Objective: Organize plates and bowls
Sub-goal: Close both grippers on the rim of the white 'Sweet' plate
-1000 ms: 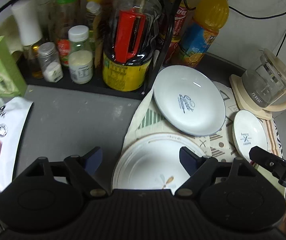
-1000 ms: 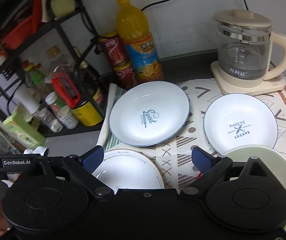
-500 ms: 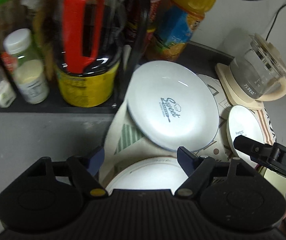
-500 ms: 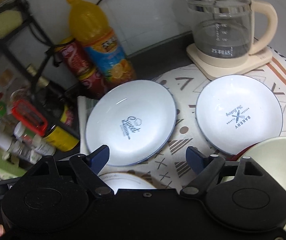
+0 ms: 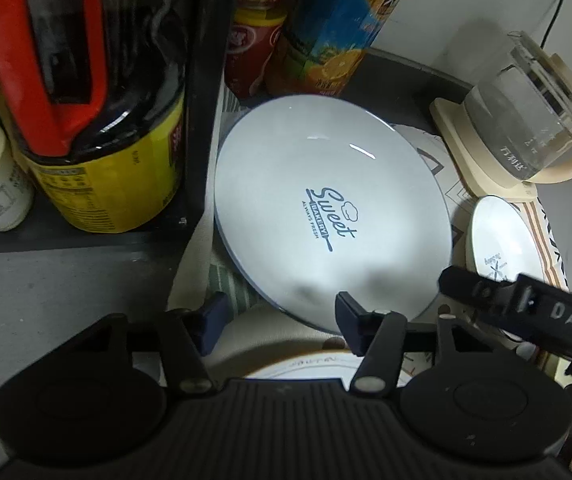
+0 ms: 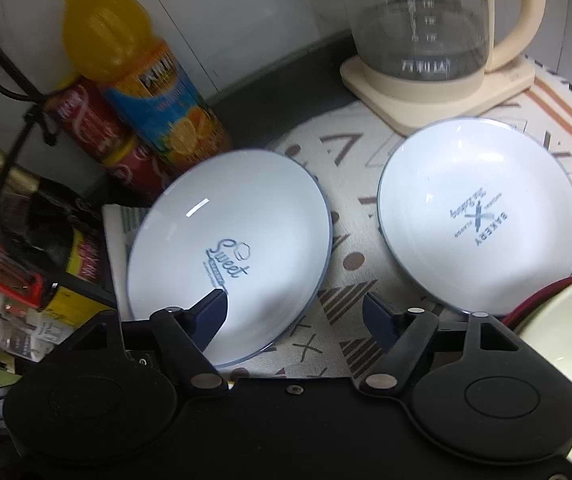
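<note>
1. Left gripper (image 5: 280, 322): jaws part-open, just closing, nothing pinched; the near rim of the "Sweet" plate (image 5: 325, 200) is seen between the tips.
2. Right gripper (image 6: 295, 312): jaws apart, just closing, empty; the same plate lies ahead-left, the "Bakery" plate (image 6: 479, 216) ahead-right.
3. Cream bowl (image 6: 565, 332): beside the right finger.
4. Progress: judged early; plates are spread singly on the cloth (image 6: 349, 240), none stacked.

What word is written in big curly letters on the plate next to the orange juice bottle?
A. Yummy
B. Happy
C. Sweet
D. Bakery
C: the plate beside the orange juice bottle has "Sweet" written across its middle in blue script, readable in both wrist views; "BAKERY" is on the other plate, closer to the kettle.
</note>
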`<action>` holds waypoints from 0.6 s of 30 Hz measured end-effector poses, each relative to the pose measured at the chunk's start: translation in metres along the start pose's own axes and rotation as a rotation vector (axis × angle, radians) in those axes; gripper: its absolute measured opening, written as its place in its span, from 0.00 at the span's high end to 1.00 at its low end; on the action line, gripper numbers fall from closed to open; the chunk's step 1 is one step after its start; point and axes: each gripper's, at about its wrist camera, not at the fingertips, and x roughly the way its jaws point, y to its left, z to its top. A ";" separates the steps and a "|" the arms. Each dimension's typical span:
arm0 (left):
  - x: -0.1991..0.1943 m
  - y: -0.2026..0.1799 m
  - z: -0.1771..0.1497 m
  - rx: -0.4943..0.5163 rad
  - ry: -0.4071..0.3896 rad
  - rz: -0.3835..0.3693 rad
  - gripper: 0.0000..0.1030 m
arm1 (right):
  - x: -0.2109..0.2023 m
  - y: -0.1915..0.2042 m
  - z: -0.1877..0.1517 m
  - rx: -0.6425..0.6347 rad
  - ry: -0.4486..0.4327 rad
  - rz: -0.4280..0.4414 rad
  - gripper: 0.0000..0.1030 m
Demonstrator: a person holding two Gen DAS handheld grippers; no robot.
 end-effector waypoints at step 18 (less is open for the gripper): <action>0.030 0.012 0.001 -0.096 0.008 -0.022 0.62 | 0.059 -0.003 0.003 0.021 0.109 -0.009 0.56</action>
